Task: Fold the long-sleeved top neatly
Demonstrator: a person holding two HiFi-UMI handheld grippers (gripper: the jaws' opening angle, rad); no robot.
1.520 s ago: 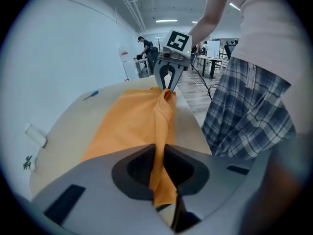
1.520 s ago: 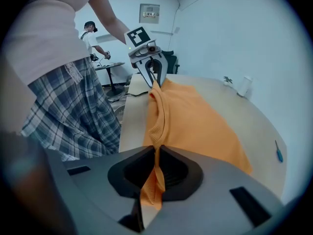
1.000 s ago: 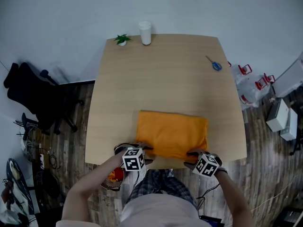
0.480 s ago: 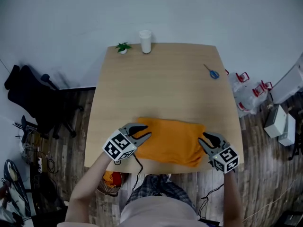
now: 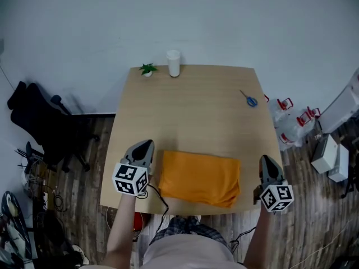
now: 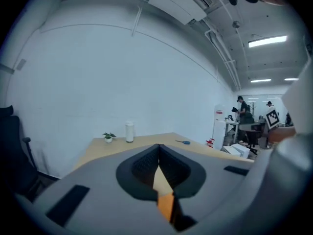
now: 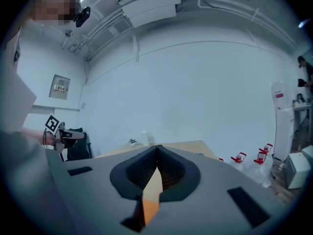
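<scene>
1 folded orange top (image 5: pixel 199 178) lies near the table's (image 5: pixel 196 105) front edge, long axis left to right. 2 claws flank it, apart from it: left claw (image 5: pixel 143 146) and right claw (image 5: pixel 267 162), both just closed, empty. Behind: 1 cup (image 5: pixel 173 63), 1 plant (image 5: pixel 147 69), 1 scissors (image 5: pixel 250 99).

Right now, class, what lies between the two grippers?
The folded orange top, lying on the table; the head view shows the left gripper and right gripper either side.

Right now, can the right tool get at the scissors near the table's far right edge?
Probably yes. The right tool hangs shut and empty by the table's right edge, with only bare tabletop between it and the scissors; the folded top lies off to its left.
</scene>
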